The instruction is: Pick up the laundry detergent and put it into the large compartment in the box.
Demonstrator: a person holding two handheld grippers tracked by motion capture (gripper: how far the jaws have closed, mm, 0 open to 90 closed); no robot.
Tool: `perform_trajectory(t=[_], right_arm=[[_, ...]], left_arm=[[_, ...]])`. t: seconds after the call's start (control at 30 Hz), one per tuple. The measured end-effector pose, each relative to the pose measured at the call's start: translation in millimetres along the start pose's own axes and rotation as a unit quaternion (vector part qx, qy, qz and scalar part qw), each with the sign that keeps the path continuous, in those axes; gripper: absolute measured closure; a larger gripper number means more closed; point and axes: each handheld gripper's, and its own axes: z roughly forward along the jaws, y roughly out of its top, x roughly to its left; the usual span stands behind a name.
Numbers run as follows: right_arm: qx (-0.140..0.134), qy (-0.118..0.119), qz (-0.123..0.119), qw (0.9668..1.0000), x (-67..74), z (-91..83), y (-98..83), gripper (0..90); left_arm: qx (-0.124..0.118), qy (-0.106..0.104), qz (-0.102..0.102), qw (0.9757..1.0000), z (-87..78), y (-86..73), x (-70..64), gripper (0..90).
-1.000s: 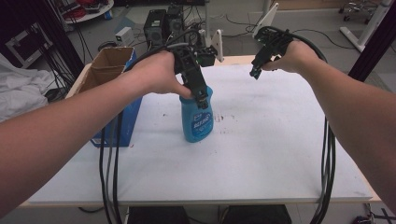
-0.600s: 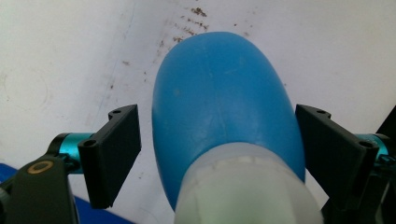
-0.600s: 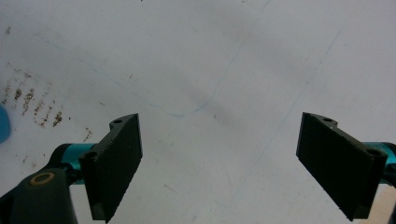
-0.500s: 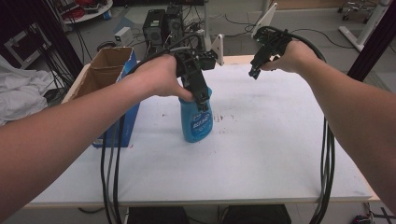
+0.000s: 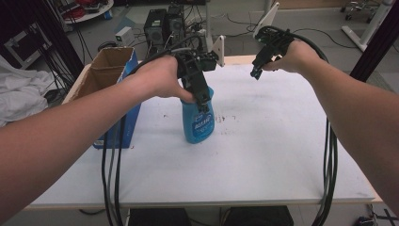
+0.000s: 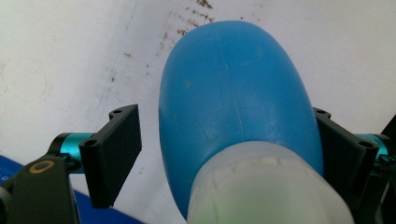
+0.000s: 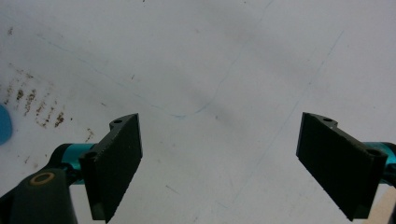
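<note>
A blue spray bottle [image 5: 198, 123] stands upright on the white table [image 5: 263, 155], left of centre. My left gripper [image 5: 203, 100] comes down over its top, and the blue body [image 6: 233, 102] sits between the jaws. The left pad [image 6: 114, 154] stands clear of the bottle with a gap, while the right pad [image 6: 343, 154] lies against it or very near. The bottle's pale neck [image 6: 261, 191] shows close to the camera. My right gripper [image 5: 256, 70] hovers over the far right part of the table, open [image 7: 219, 140], with only bare tabletop between its jaws.
An open cardboard box [image 5: 110, 70] with a blue side stands at the table's left edge, close to the bottle. Computer cases [image 5: 164, 26] and cables sit on the floor behind the table. Black cables [image 5: 110, 179] hang over the front edge.
</note>
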Motion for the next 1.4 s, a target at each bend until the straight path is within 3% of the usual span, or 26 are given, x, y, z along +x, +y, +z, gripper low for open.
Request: perform_trajectory(t=[1.4], right_arm=[[-0.002, 0.002, 0.003, 1.0000, -1.2, 0.6, -3.2, 13.6]], left_arm=[[0.011, -0.006, -0.011, 0.9999, 1.3, -1.0, 1.2, 24.5]])
